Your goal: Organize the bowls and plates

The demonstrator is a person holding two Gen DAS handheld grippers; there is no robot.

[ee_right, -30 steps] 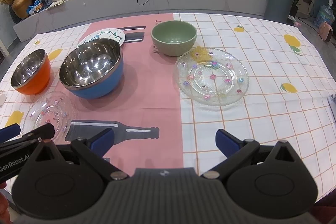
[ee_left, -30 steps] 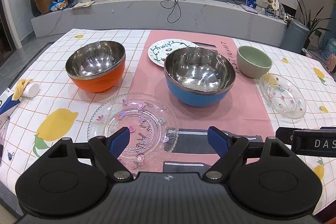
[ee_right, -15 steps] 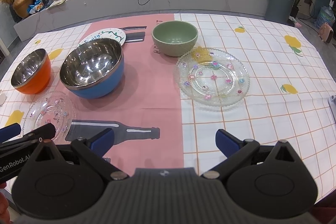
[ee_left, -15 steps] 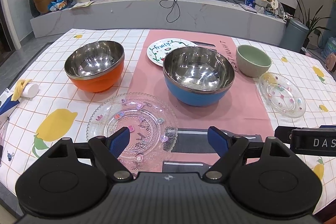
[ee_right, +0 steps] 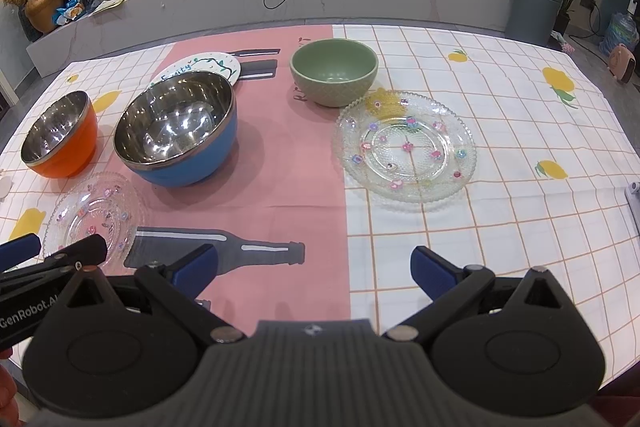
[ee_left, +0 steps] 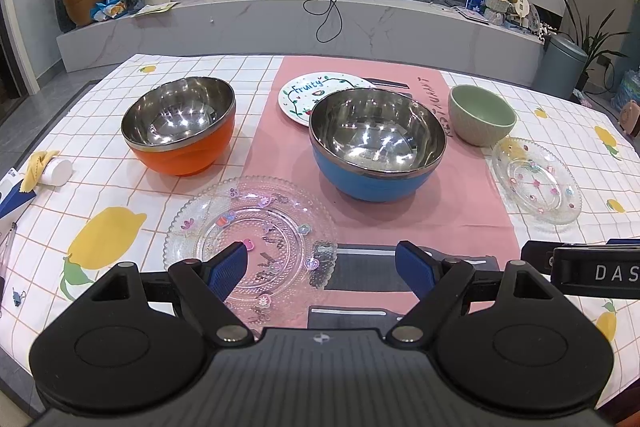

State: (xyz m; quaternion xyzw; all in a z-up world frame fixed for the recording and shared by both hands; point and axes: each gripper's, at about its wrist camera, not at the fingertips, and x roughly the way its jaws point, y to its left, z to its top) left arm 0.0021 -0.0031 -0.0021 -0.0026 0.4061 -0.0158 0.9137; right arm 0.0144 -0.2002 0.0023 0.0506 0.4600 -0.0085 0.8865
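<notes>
- Table (ee_left: 120, 83): checked lemon cloth with a pink centre panel, all the dishes on it. Layout same as 1 s ago; nothing moved, views shifted barely.
- Blue bowl (ee_left: 378, 151): steel-lined, mid-table on the pink panel, upright, empty.
- Orange bowl (ee_left: 180, 131): steel-lined, left of the blue one, apart from it.
- Near glass plate (ee_left: 248, 231): clear, beaded rim, flat in front of the two steel bowls, partly under the left gripper's left finger in the left wrist view.
- Far glass plate (ee_right: 406, 147): right side, just beside the green bowl (ee_right: 334, 73); touching or not, can't tell.
- Fruity plate (ee_left: 316, 95): white, behind the blue bowl, partly hidden by its rim.
- Left gripper (ee_left: 320, 267): fingers spread wide, holding nothing, still hovering over the near edge.
- Right gripper (ee_right: 314, 269): same, jaws apart, empty, no change.
- White roll (ee_left: 58, 171): left edge, clear of the dishes.
</notes>
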